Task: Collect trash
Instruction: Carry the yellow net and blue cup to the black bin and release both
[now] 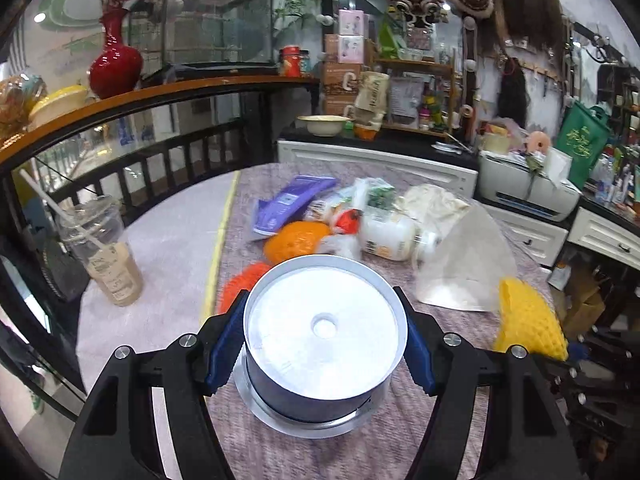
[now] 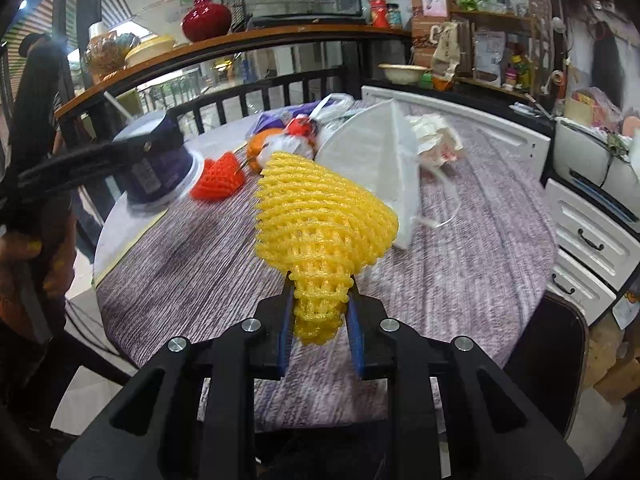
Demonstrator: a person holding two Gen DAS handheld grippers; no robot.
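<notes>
Round table point(image 2: 460, 280) with a purple-grey woven cloth; a bare pale strip runs along its left edge in the left wrist view.

White foam wedge point(image 2: 372, 168) lies mid-table, right of centre, touching crumpled white paper and plastic wrap point(image 2: 436, 140) behind it.

Trash pile at the far side of the table: purple pouch point(image 1: 286, 204), white bottle point(image 1: 386, 236) on its side, orange foam net point(image 1: 296, 240), red-and-white wrapper point(image 1: 346, 218), all touching or overlapping.

Iced-drink cup point(image 1: 104, 248) with straw stands on the bare strip, well apart from the pile.

Cylindrical container point(image 1: 322, 340), dark blue wall, white disc on top, wide silver flange at the base. Left gripper point(image 1: 320, 344): fingers closed onto the wall from both sides, blue pads pressed against it. In the right wrist view the container appears tilted at the left table edge; cannot tell whether the flange touches the cloth.

Yellow foam net point(image 2: 324, 220), cone-shaped, flared end away from the camera. Right gripper point(image 2: 320, 316): fingers nearly together, pinching the narrow end of the net; the net is above the near part of the table.

Red foam net point(image 2: 218, 178) on the cloth just beside the container.
</notes>
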